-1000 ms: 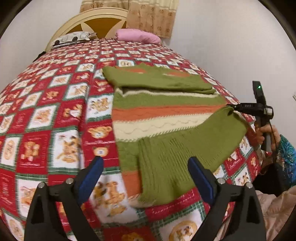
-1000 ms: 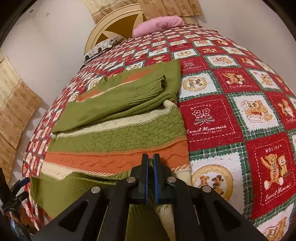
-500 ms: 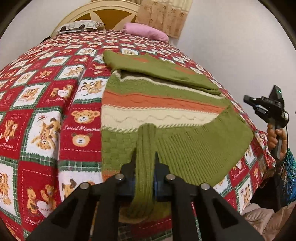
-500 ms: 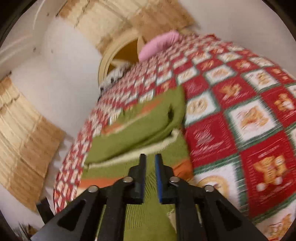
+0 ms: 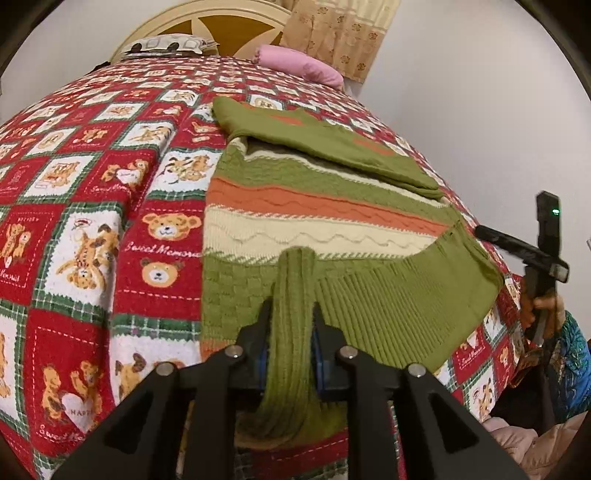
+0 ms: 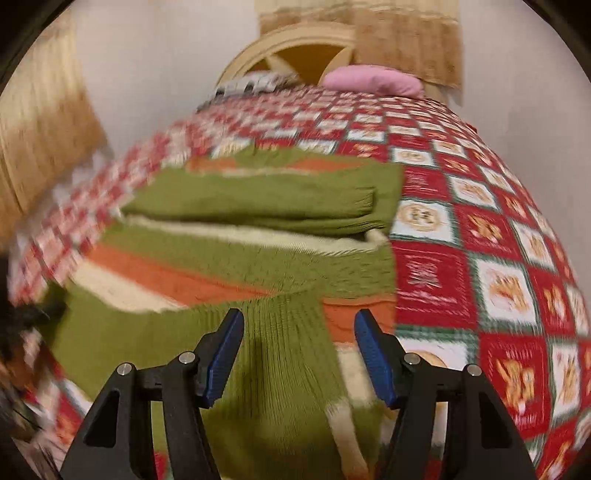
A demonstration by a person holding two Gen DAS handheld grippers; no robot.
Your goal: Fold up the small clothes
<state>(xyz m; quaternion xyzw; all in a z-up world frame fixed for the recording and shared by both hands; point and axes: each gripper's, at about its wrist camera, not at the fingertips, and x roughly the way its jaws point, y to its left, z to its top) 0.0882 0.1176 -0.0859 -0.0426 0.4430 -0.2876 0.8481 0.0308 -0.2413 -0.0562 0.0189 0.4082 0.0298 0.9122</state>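
Here, a bed (image 5: 92, 206) fills both views, covered by a red, white and green checked blanket (image 5: 74, 258) printed with teddy bears. At its far end stands a cream, rounded headboard (image 5: 207, 22), with a pink pillow (image 5: 299, 64) lying beside a patterned one (image 5: 166, 42), and a beige curtain (image 5: 332, 33) hanging behind on the pale wall.

Spread flat on the blanket near the bed's near edge lies a small knitted sweater (image 5: 314, 206), green with orange and cream bands. Its far part is folded over on itself, so that a plain green layer (image 5: 325, 147) lies on top of the stripes. A green ribbed sleeve (image 5: 388, 295) is laid across the lower body of the garment.

The left tongs (image 5: 291, 328) are clamped on a bunched fold of that ribbed green knit, which rises in a ridge between the blue pads and hangs down behind them; these jaws have just been easing a little wider around the bunch.

The right tongs (image 6: 299, 350) stand apart, having just been opening, and hover above the ribbed sleeve with the cloth lying untouched below the blue pads (image 6: 225, 354). This view is blurred by motion. In the left view, the right tool shows at the bed's right edge, gripped by a hand (image 5: 543, 306) in a blue patterned sleeve (image 5: 572, 354).
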